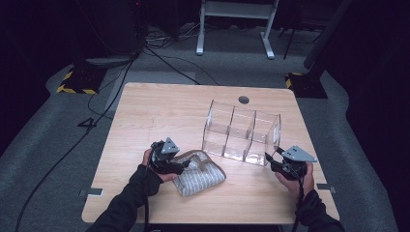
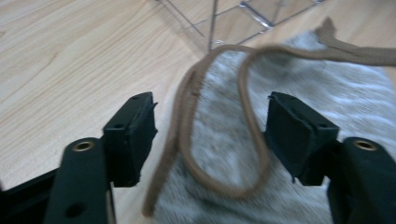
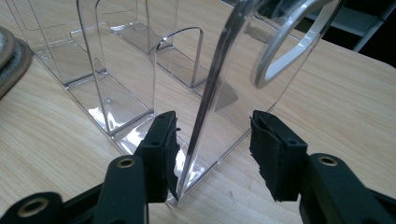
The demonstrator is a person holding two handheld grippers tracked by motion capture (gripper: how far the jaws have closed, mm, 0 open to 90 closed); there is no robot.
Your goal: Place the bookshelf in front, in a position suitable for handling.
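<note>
A grey striped fabric pouch with a brown trim lies flat on the wooden table, front centre. My left gripper sits at the pouch's left edge. Its jaws are open, and a loop of the trim lies between the pads without touching them. A clear acrylic divider rack stands upright to the right of the pouch. My right gripper is at the rack's near right corner, with its open jaws straddling the clear end wall. The left pad is close to the wall and the right pad stands apart.
A round cable hole sits near the table's far edge behind the rack. On the floor beyond are cables, a white desk frame and a yellow-black striped base. The pouch's edge is at the far left of the right gripper view.
</note>
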